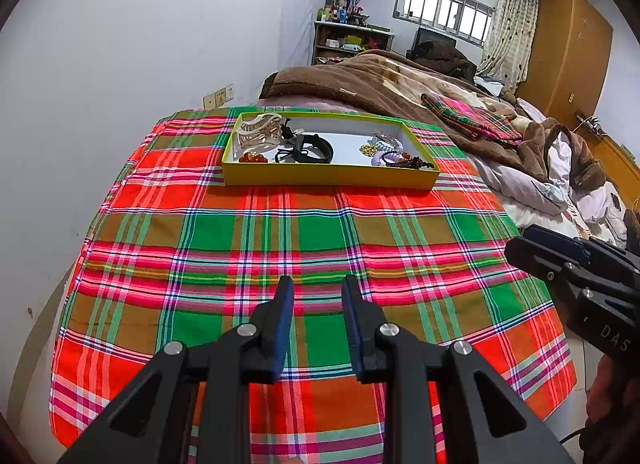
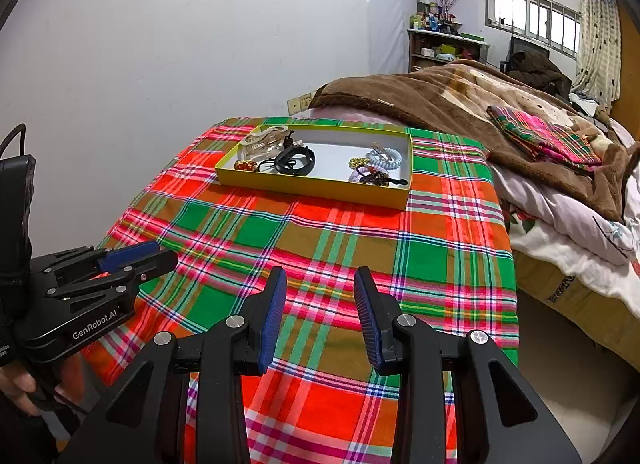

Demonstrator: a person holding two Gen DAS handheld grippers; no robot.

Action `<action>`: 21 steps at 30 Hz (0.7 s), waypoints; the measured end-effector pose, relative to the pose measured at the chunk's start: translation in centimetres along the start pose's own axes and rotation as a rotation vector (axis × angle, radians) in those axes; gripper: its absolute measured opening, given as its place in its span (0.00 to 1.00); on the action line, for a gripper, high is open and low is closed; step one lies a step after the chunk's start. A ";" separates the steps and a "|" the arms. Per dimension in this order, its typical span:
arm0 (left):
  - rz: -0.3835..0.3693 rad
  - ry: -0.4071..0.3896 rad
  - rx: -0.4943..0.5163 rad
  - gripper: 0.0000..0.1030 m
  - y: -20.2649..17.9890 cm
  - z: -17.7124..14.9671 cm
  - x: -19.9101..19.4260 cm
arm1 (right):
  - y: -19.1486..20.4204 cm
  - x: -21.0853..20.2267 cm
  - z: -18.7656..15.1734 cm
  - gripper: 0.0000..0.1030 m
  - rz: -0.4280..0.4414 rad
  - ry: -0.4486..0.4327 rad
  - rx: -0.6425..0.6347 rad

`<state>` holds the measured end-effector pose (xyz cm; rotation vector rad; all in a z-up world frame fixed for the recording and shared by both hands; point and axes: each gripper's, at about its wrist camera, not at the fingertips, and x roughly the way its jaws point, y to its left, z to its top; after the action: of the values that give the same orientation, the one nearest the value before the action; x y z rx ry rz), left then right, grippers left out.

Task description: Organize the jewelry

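A shallow yellow-green box [image 1: 328, 177] [image 2: 312, 188] sits at the far end of the plaid cloth. It holds a beige hair claw [image 1: 258, 132] [image 2: 262, 142], a black band [image 1: 314, 149] [image 2: 296, 160], orange beads [image 1: 253, 158] [image 2: 245, 165], a gold piece [image 1: 368, 149] [image 2: 357, 163] and coil hair ties [image 1: 386, 144] [image 2: 385, 158]. My left gripper [image 1: 317, 284] is open and empty, well short of the box. My right gripper [image 2: 320, 276] is open and empty, also near the front of the cloth.
The red, green and pink plaid cloth [image 1: 304, 256] [image 2: 320, 248] covers the table. A bed with a brown blanket [image 1: 384, 80] [image 2: 460, 100] and a folded plaid cloth [image 1: 470, 116] [image 2: 548, 136] lies right of it. A white wall is at left.
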<state>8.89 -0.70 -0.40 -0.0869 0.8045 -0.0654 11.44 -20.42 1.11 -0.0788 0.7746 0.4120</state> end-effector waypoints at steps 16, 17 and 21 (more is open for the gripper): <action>0.032 0.001 0.008 0.25 0.0 -0.1 0.2 | 0.0 -0.2 0.0 0.35 0.000 -0.002 -0.006; 0.033 0.003 0.006 0.25 0.0 -0.1 0.2 | 0.0 -0.2 0.1 0.35 -0.001 -0.003 -0.007; 0.037 0.000 0.004 0.25 0.0 -0.1 0.2 | 0.0 -0.2 0.1 0.35 -0.003 -0.003 -0.009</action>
<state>8.94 -0.68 -0.64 -0.0684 0.8062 -0.0318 11.38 -20.41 1.31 -0.0878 0.7697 0.4129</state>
